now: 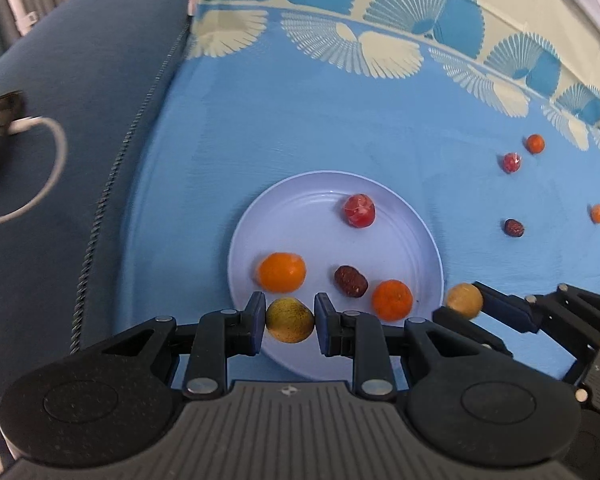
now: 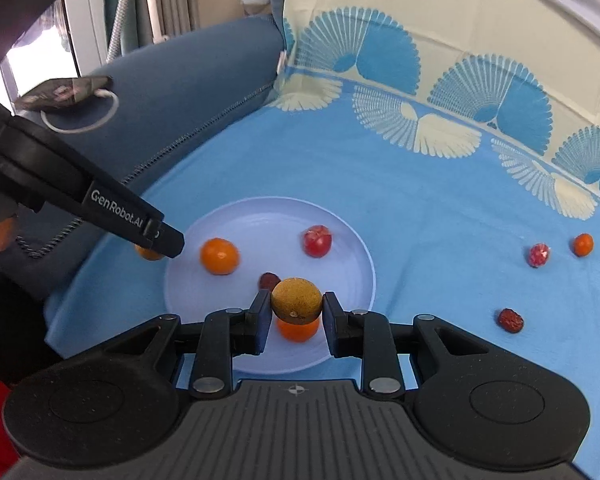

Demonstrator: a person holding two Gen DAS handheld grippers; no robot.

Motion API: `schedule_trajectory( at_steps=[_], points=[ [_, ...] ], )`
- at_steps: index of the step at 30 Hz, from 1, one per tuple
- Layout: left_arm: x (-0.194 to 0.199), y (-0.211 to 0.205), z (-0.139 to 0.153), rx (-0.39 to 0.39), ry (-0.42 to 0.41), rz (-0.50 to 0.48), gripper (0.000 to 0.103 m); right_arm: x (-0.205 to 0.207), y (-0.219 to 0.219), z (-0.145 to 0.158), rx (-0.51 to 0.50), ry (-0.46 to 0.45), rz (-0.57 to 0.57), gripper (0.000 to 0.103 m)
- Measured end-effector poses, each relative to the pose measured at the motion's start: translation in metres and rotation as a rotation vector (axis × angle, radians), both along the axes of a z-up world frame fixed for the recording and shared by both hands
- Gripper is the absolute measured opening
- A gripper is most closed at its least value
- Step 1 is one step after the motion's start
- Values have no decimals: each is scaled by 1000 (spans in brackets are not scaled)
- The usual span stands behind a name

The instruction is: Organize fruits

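Left gripper (image 1: 290, 322) closed on a yellow-green fruit (image 1: 290, 320), pads touching both its sides, held over the near rim of the pale lilac plate (image 1: 300, 240). Right gripper (image 2: 296, 308) clamped on a tan-brown round fruit (image 2: 297, 300), likewise pressed from both sides, held above the plate's near half.

On the plate, left wrist view: large orange citrus (image 1: 282, 272) at left, just beyond the held yellow-green fruit; dark red date (image 1: 351, 281) near centre; second orange citrus (image 1: 392, 300) to its right, close to the rim; red lychee-like fruit (image 1: 359, 211) toward the far side. In the right wrist view, the second citrus partly hidden directly beneath the held tan-brown fruit, the date just behind it.

Off the plate, on the blue cloth (image 1: 300, 132) to the right: small red fruit (image 1: 511, 163) and small orange fruit (image 1: 535, 143) near each other at the far side; second dark date (image 1: 514, 227) and another small orange fruit (image 1: 598, 213) nearer, well apart from the plate.

Cloth bordered by a cream band with blue fan motifs (image 1: 424, 16). Dark blue cushion (image 1: 80, 100) along the cloth's left edge, bearing a white cable loop (image 1: 56, 168). Left gripper seen from the side in the right wrist view, lettering "GenRobot.AI" on its finger.
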State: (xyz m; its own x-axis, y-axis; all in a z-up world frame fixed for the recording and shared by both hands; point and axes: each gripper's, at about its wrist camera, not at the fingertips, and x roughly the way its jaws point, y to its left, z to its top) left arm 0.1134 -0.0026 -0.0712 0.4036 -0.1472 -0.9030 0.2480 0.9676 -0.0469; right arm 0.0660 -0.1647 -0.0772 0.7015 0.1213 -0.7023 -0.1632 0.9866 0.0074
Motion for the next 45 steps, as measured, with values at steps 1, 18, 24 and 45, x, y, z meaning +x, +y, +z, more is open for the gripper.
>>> schedule_trajectory(
  at_steps=[1,18,24,45],
  points=[
    [4,-3,-4,2,6,-4,29,6,-1,-4,1,7,0,29],
    [38,-28,-41,3,-8,-148,58,63,-19,-52,-42,85,7,32],
    [14,0,-9,-4,-72,-111,103,43,-13,-33,-67,68,0,89],
    [-111,43,49,20,-136,42,103,-99,29,47,-41,-106,-25,102]
  ],
)
